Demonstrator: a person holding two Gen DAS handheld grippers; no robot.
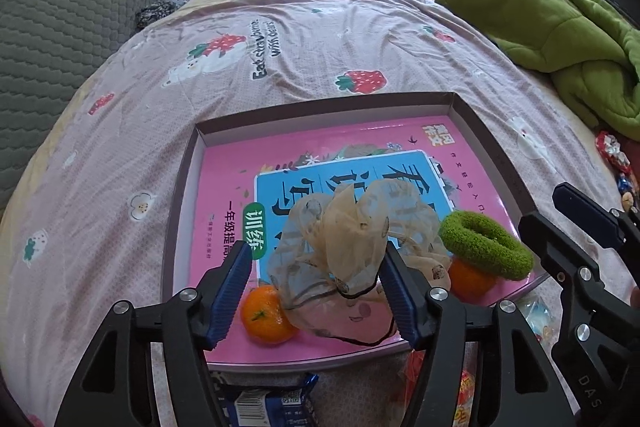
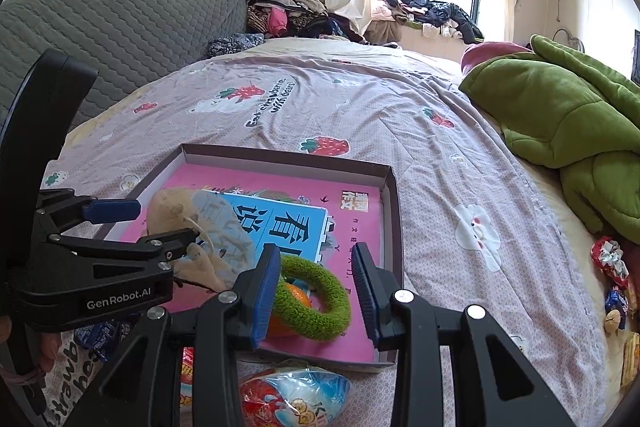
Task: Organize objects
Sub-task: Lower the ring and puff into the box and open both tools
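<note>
Box (image 1: 486, 131) is filling up nicely on the bed (image 1: 280, 39), shallow and lidless, with a pink book (image 1: 224, 187) lying flat across its floor. On top of the book sit a sheer beige pouch (image 1: 344, 239), an orange (image 1: 266, 315) at its near edge, and a green fuzzy ring (image 1: 486, 245) propped on a second orange (image 1: 472, 277). So five things look packed already. Left hand-held gripper (image 1: 316, 291) is spread wide around the pouch, pads clear of it: released, I'd say. Right hand-held gripper (image 2: 318, 291) hangs partly spread over the ring, and neither pad seems to press on it. Still outside, near the box's front edge: a blue snack packet (image 1: 268, 403) and a red-and-blue candy bag (image 2: 294, 397), plus wrapped sweets (image 2: 610, 259) off at the bed's right side. Plenty left to gather, by my reckoning.
</note>
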